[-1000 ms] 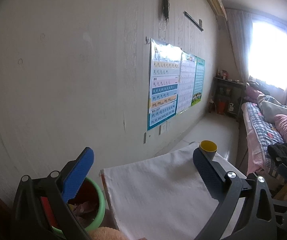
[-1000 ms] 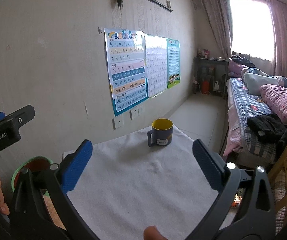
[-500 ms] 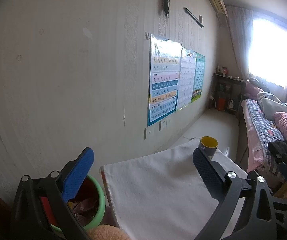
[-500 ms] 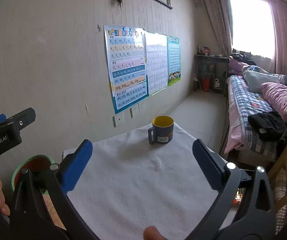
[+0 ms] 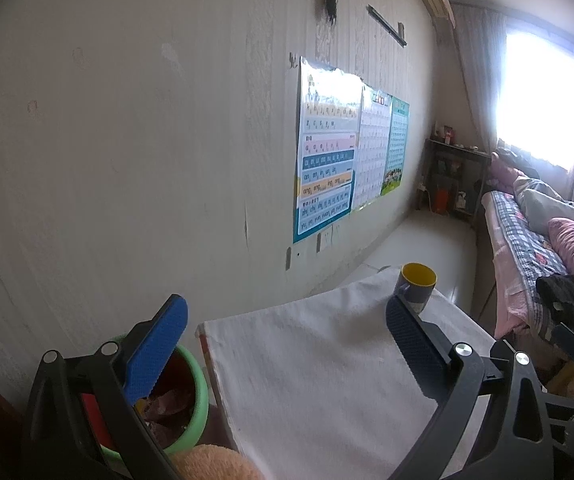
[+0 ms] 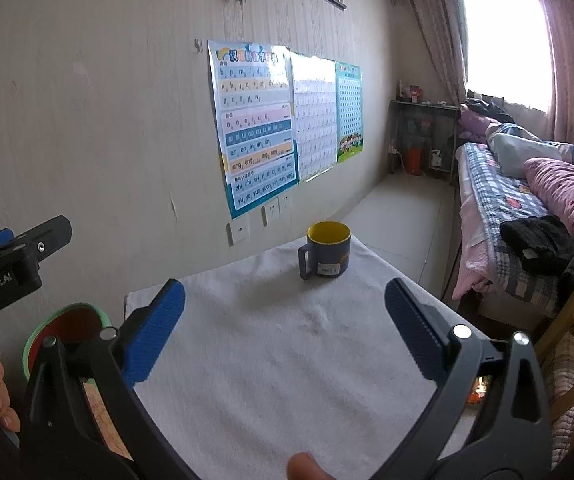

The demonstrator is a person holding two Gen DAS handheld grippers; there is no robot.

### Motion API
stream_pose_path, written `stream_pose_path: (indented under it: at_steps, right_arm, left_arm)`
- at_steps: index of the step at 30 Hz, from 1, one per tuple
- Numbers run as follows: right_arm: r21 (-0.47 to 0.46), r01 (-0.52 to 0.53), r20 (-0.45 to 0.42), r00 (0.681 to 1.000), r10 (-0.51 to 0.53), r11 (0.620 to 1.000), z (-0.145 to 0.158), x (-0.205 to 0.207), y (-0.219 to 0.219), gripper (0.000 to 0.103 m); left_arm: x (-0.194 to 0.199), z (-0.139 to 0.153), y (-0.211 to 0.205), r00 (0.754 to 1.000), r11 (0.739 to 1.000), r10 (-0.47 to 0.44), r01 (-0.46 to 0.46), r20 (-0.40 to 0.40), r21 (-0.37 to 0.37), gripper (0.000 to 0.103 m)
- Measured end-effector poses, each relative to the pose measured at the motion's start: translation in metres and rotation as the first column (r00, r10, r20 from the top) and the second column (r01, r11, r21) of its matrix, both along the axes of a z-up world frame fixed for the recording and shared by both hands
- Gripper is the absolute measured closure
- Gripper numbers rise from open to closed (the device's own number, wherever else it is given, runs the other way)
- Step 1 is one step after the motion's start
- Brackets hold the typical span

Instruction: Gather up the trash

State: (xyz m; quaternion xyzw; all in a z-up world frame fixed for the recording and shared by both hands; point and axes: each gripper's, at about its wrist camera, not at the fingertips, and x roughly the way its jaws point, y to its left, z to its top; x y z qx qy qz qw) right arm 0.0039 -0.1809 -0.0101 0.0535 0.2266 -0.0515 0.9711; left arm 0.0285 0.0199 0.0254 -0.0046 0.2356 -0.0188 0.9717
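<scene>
Holding both tools above the white-clothed table (image 6: 271, 360), I see the green-rimmed bin (image 5: 197, 392) with trash at far left, my left gripper (image 5: 287, 344) released, my right gripper (image 6: 285, 330) released, the mug (image 6: 327, 250) beyond.

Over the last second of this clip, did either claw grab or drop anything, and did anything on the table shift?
Nothing was grabbed or dropped. Both cameras tilted slightly, so the mug sits a little lower in each view than before; the mug itself has not moved on the white cloth. The left claw and right claw remain open and empty, and the green bin stays beside the table with trash in it.
</scene>
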Motion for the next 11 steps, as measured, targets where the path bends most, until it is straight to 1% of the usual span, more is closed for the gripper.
stream_pose_path:
  at_steps: [2,5,8,10,11]
  right_arm:
    - [0.012,-0.001,-0.021,1.000,0.001,1.000,-0.006,0.004,-0.001,0.005]
    - [0.054,0.005,-0.084,0.996,-0.001,0.999,-0.028,0.015,-0.010,0.005]
    - [0.100,0.049,-0.187,0.982,-0.030,0.994,-0.066,0.035,-0.032,0.005]
    - [0.102,0.105,-0.255,0.964,-0.076,0.989,-0.100,0.052,-0.056,0.005]
    - [0.093,0.137,-0.274,0.956,-0.107,0.986,-0.112,0.059,-0.068,0.005]
  left_arm:
    - [0.003,-0.005,0.001,1.000,1.000,-0.006,0.006,-0.013,-0.004,0.008]
    - [0.008,-0.018,0.003,0.999,1.000,-0.007,0.007,-0.049,0.002,0.008]
    - [0.016,-0.037,0.009,0.993,1.000,-0.025,0.025,-0.112,-0.008,0.008]
    - [0.019,-0.050,0.016,0.989,1.000,-0.020,0.019,-0.144,-0.006,0.008]
    - [0.020,-0.057,0.021,0.987,1.000,-0.019,0.018,-0.157,-0.008,0.008]
